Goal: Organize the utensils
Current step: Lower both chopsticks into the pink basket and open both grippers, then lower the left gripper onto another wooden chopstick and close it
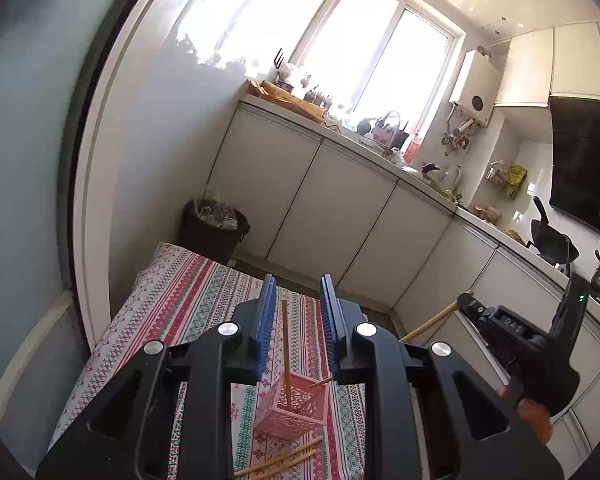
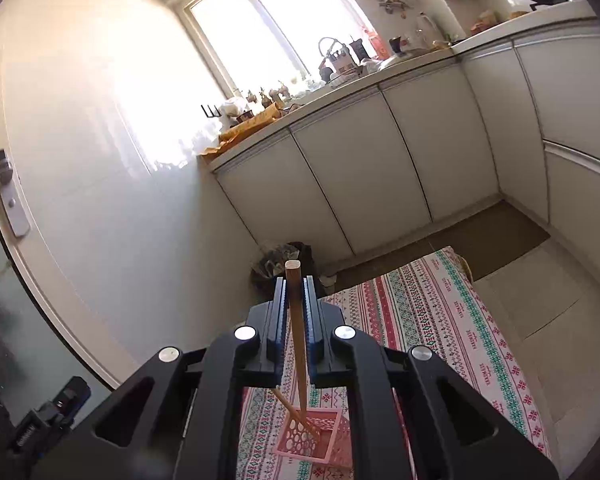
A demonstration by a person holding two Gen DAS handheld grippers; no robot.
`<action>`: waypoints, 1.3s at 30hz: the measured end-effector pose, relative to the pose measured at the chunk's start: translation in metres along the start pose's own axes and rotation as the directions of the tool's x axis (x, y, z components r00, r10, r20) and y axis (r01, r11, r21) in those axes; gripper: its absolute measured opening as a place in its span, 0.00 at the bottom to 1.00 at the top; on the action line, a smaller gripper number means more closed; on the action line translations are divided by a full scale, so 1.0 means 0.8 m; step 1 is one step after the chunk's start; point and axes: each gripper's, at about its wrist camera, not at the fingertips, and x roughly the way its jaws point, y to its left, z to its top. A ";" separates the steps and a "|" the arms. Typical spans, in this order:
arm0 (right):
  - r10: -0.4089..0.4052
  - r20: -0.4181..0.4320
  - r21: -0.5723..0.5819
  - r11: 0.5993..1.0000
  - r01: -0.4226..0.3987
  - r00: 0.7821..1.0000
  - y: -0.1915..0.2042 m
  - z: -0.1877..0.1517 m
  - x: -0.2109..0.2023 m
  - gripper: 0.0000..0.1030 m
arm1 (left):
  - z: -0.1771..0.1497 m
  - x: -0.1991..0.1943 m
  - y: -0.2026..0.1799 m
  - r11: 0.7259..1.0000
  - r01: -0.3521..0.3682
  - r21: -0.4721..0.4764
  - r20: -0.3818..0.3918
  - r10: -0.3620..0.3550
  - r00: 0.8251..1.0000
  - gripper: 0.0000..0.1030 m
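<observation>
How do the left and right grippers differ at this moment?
The left gripper is open and holds nothing; the right gripper is shut on a chopstick. The left hangs above the pink basket; the right lowers its chopstick's tip into it. Both have blue pads.

A home kitchen: white base cabinets (image 1: 332,208) under a cluttered countertop (image 2: 340,88), a sunlit window (image 1: 380,52), a wall-mounted water heater (image 1: 476,88), and a wok (image 1: 552,240).
</observation>
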 end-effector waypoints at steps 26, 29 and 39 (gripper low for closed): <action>-0.254 -0.152 0.102 0.957 0.270 0.955 -0.088 -0.110 -0.110 0.92 | -0.088 0.046 -0.047 0.944 0.140 0.299 -0.364 -0.023 0.931 0.85; -0.317 -0.202 0.116 0.932 0.344 0.927 -0.121 -0.136 -0.117 0.92 | -0.116 0.054 -0.061 0.912 0.186 0.367 -0.420 -0.016 0.907 0.88; -0.424 -0.281 0.030 0.893 0.450 0.861 -0.169 -0.152 -0.125 0.92 | -0.225 0.070 -0.100 0.767 0.442 0.466 -0.666 -0.025 0.745 0.93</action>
